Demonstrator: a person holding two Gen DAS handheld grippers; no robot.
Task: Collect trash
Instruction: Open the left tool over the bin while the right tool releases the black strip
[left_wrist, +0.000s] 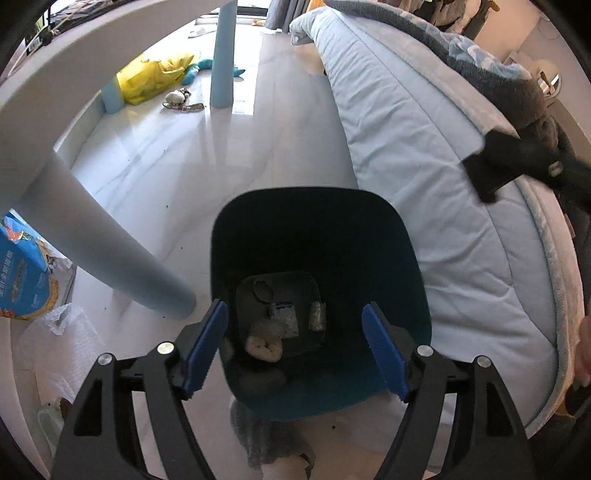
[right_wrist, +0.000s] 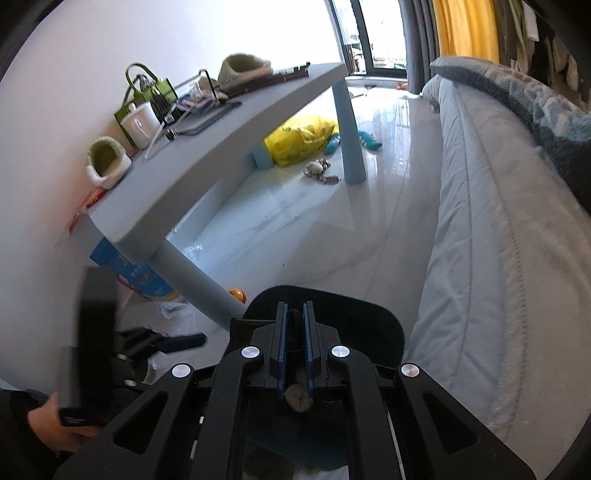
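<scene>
To the left of the left gripper (left_wrist: 295, 349) lie a blue bag (left_wrist: 24, 277) and crumpled clear wrap (left_wrist: 55, 332) on the floor (left_wrist: 207, 155) under the table (left_wrist: 74, 74), whose leg (left_wrist: 110, 254) comes down just beside the bin (left_wrist: 321, 236); these look like trash yet to be picked up. The left gripper hangs straight over the bin's mouth with its jaws wide apart and nothing between them, which fits a piece let go so that it falls in. Below it, at the bottom of the bin, sit scraps of paper and foil and a tan wad (left_wrist: 264, 345). The right gripper (right_wrist: 295, 350) is over the same bin, jaws nearly together, pinching something small and grey-brown (right_wrist: 297, 398); what it is I cannot tell. To its right runs the bed (right_wrist: 498, 240).
</scene>
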